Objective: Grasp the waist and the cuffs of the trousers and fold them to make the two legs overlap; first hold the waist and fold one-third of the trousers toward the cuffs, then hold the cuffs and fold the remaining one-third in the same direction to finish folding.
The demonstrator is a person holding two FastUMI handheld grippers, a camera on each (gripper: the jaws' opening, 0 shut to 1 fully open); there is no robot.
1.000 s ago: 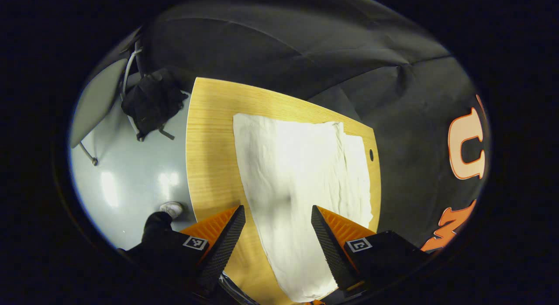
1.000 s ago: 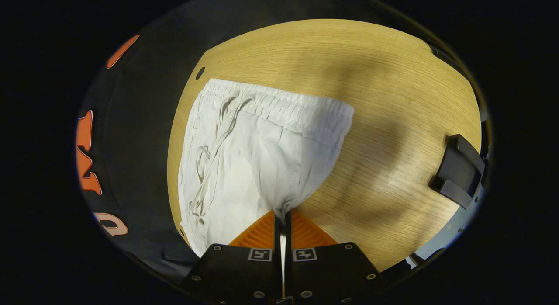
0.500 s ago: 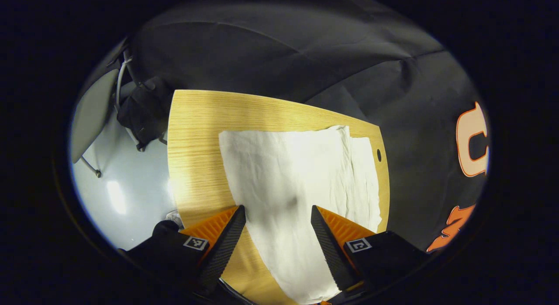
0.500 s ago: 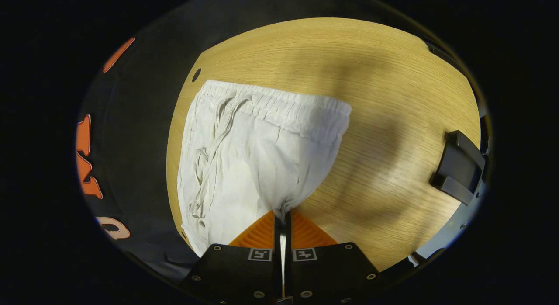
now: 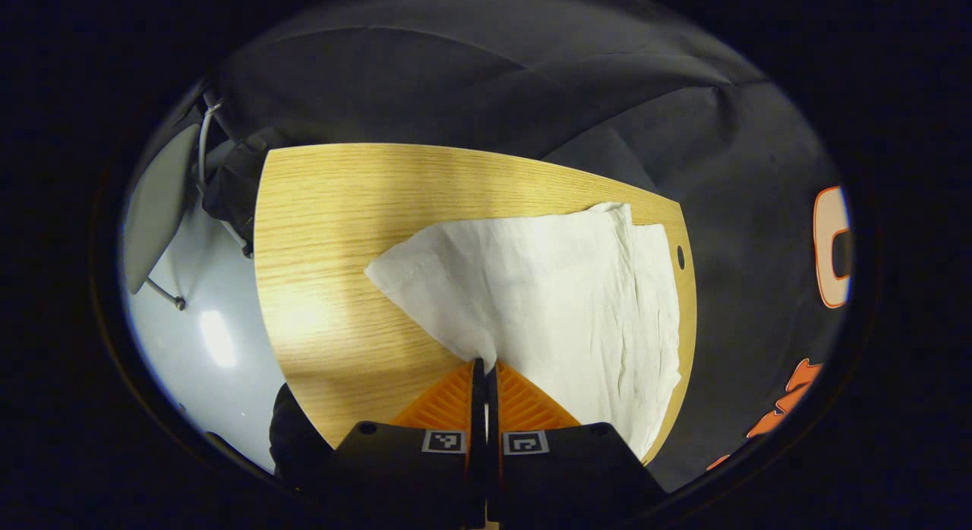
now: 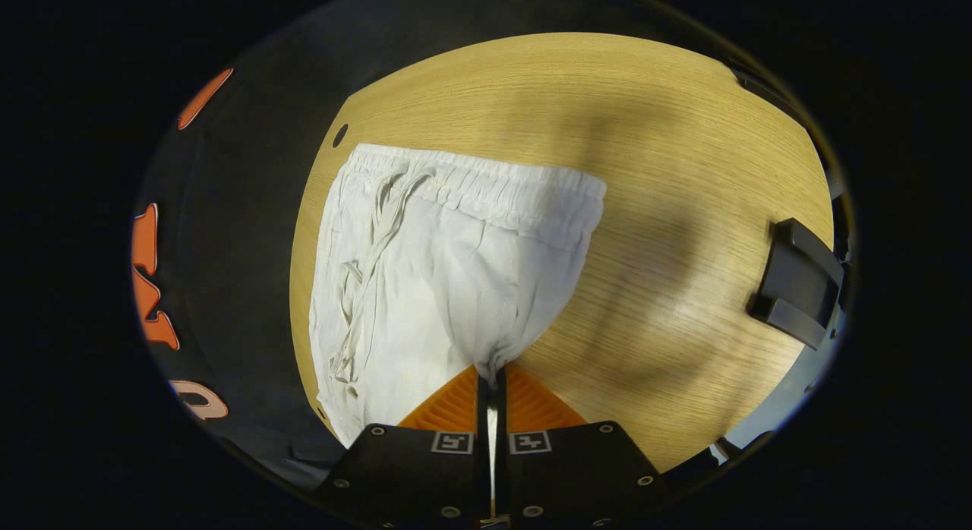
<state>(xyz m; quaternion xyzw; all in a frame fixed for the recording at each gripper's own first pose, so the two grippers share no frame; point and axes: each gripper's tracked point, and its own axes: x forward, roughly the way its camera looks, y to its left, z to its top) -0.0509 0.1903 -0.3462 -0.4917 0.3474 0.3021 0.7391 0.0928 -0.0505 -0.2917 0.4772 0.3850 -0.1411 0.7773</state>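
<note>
White trousers (image 5: 554, 287) lie on a light wooden table (image 5: 334, 211). In the left gripper view my left gripper (image 5: 484, 369) is shut on the near edge of a trouser leg, and the cloth rises to the fingers in a point. The cuff ends (image 5: 623, 219) lie toward the far right of the table. In the right gripper view the elastic waistband (image 6: 486, 188) with its drawstring (image 6: 372, 241) lies at the far end. My right gripper (image 6: 490, 372) is shut on a pinch of fabric at the near edge of the trousers (image 6: 440, 279).
A black block (image 6: 793, 291) sits at the table's right edge in the right gripper view. Small round holes (image 5: 680, 257) (image 6: 340, 134) mark the tabletop near the booth wall. A grey chair with a black bag (image 5: 228, 188) stands on the pale floor (image 5: 205, 325) beyond the table's left end.
My left gripper went from open over the trouser leg to shut on its edge, lifting the fabric into a point. The right gripper stays shut on the cloth, hardly moving.
</note>
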